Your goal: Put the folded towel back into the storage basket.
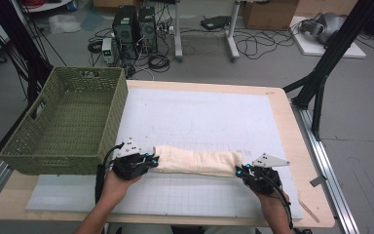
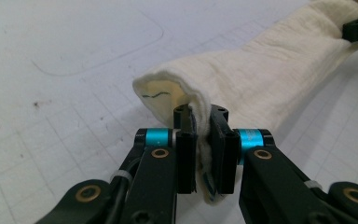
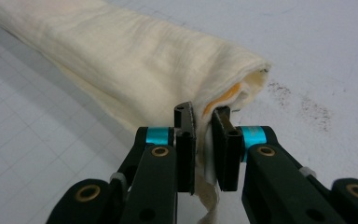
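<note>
Grid-marked white mat (image 1: 199,117) on a wooden table, a folded cream cloth (image 1: 197,161) stretched between two hand-held grippers.

Near the mat's front edge the cloth lies in a long roll, running left to right. At its left end the left gripper (image 1: 152,159) has its jaws clamped on a pinch of fabric; at its right end the right gripper (image 1: 241,171) is likewise closed on the cloth's edge. A green wicker basket (image 1: 63,122) sits on the table's left side, just behind the left gripper. Computer towers (image 1: 135,27) and cables lie on the floor beyond.
</note>
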The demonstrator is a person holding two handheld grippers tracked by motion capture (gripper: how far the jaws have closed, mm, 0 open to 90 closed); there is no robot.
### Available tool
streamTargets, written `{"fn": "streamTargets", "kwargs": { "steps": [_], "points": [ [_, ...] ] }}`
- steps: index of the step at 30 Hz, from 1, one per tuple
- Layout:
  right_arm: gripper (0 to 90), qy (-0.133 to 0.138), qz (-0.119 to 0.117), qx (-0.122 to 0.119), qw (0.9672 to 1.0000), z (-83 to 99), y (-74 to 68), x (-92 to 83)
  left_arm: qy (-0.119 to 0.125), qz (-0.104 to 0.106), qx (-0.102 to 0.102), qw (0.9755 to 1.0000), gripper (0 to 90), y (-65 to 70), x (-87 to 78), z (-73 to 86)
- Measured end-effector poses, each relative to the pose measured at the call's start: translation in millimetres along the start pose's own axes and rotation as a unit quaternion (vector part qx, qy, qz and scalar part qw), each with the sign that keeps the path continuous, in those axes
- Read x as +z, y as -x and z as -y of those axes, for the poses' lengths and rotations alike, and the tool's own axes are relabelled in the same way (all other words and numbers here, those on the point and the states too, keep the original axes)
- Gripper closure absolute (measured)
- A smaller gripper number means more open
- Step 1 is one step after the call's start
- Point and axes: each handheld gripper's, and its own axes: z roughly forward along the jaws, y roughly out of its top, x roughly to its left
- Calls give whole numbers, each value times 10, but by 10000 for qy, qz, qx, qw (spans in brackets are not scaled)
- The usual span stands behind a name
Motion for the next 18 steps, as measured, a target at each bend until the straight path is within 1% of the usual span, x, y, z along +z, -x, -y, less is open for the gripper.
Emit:
{"fn": "streamTargets", "kwargs": {
  "steps": [4, 10, 13, 17, 18],
  "points": [
    [813, 152, 39, 14, 9999, -54, 12, -62, 135, -5, 79, 9999, 820, 21, -51, -53],
    [812, 246, 103, -220, 9994, -185, -6, -107, 412, -31, 167, 9990, 820, 26, -186, -185],
    [812, 342, 101, -307, 9989, -296, -4, -111, 517, -75, 227, 9984, 819, 24, -286, -244],
    [812, 480, 47, -409, 9980, -456, -5, -118, 620, -125, 321, 9975, 820, 12, -433, -302],
    [812, 531, 3, -409, 9978, -511, -4, -118, 646, -147, 345, 9972, 820, 9, -461, -314]
  ]
}}
